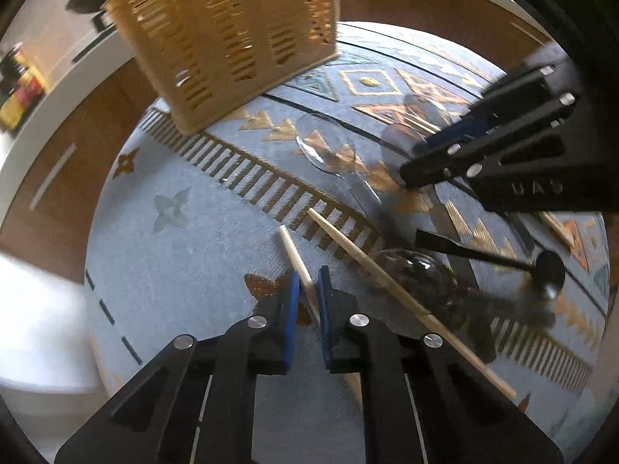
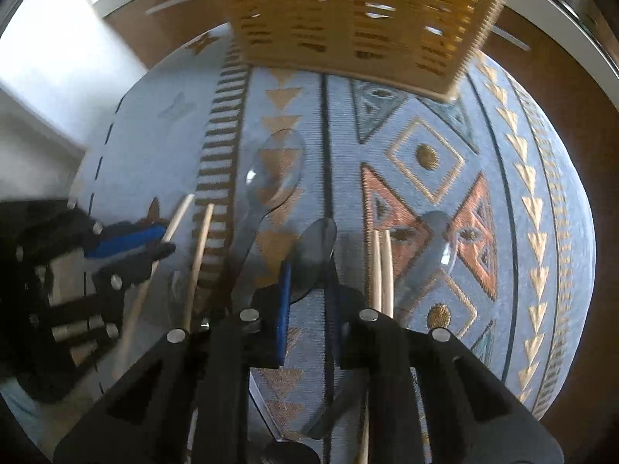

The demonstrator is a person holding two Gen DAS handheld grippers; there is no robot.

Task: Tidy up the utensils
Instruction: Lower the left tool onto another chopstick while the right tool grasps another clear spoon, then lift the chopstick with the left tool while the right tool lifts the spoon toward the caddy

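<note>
A tan slotted utensil basket [image 1: 228, 42] stands at the far side of a patterned blue mat [image 1: 185, 263]; it also shows in the right wrist view [image 2: 356, 19]. My left gripper [image 1: 308, 290] is shut on a wooden chopstick [image 1: 296, 259]. A second chopstick [image 1: 387, 282] lies beside it. My right gripper [image 2: 307, 270] is shut on a clear plastic spoon [image 2: 319, 247]; it also shows in the left wrist view [image 1: 410, 162]. Other clear spoons [image 2: 276, 170] lie on the mat, along with a chopstick pair [image 2: 383, 270] and a black spoon [image 1: 541, 266].
The mat lies on a brown wooden table [image 1: 58, 193]. A white ledge [image 1: 46, 89] with dark and yellow items runs along the far left. A clear spoon bowl [image 1: 421, 274] lies under the second chopstick.
</note>
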